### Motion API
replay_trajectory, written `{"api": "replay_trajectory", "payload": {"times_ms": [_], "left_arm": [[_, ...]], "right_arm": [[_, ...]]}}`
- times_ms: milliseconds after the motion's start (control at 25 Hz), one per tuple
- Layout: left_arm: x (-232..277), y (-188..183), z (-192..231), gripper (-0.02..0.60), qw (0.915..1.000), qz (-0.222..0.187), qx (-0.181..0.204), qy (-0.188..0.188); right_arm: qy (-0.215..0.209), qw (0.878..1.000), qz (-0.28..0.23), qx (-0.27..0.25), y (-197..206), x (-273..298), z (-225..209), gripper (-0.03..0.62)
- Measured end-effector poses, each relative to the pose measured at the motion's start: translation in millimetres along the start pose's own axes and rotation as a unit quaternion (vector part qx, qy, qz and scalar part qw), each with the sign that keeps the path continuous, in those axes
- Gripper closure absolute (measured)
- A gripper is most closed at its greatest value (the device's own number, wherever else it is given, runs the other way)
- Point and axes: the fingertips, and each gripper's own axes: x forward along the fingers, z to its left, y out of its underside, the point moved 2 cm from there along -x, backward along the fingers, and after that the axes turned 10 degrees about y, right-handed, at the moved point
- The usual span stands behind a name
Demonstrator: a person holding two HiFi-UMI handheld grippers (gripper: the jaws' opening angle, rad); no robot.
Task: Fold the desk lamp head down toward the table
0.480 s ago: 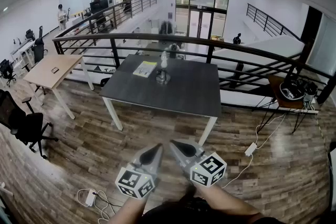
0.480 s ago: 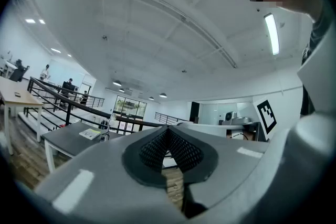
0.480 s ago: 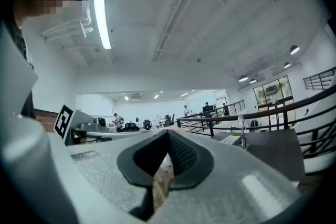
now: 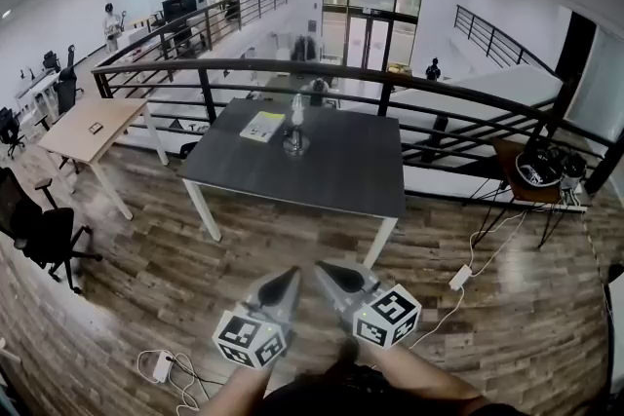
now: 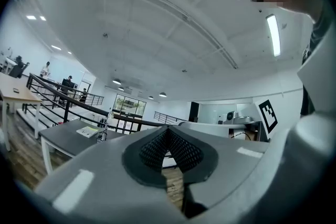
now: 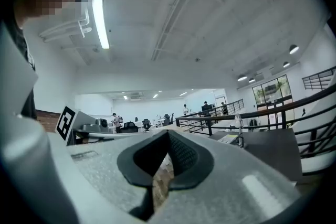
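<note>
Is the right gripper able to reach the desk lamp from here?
Probably not yet: the right gripper is held close to the body, with wood floor between it and the table; the desk lamp stands near its far edge.

My head camera looks forward and steeply down from well back; the dark surface [image 4: 331, 161] lies far off at 12 o'clock. My two gripper cameras face level along their fingers [image 5: 152, 147], sharing that surface: at 8 o'clock in the left gripper view, 3 o'clock in the right.
</note>
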Motion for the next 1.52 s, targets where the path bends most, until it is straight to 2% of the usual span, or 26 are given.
{"api": "replay_trajectory", "payload": {"times_ms": [400,800,1040,1280,1520], "left_arm": [[44.3,6.4,20.0,0.581,1.0000,0.005,-0.007,-0.003],[147.1,9.7,56.8,0.581,0.9998,0.009,0.002,-0.019],[192.3,9.4,76.3,0.581,0.9989,0.003,0.011,-0.045],[215.5,12.2,100.9,0.581,0.9981,0.010,0.005,-0.060],[234.8,12.5,136.8,0.581,0.9984,0.013,-0.003,-0.054]], "right_arm": [[-0.010,1.000,0.003,0.011,-0.4,16.6,-46.2,0.591],[-0.032,0.999,-0.006,0.020,-18.3,50.6,-156.2,0.591],[-0.054,0.998,-0.002,0.019,-24.9,66.2,-206.3,0.591],[-0.060,0.998,0.008,0.032,-21.4,86.6,-236.9,0.591],[-0.055,0.998,0.017,0.033,-18.4,118.6,-253.1,0.591]]}}
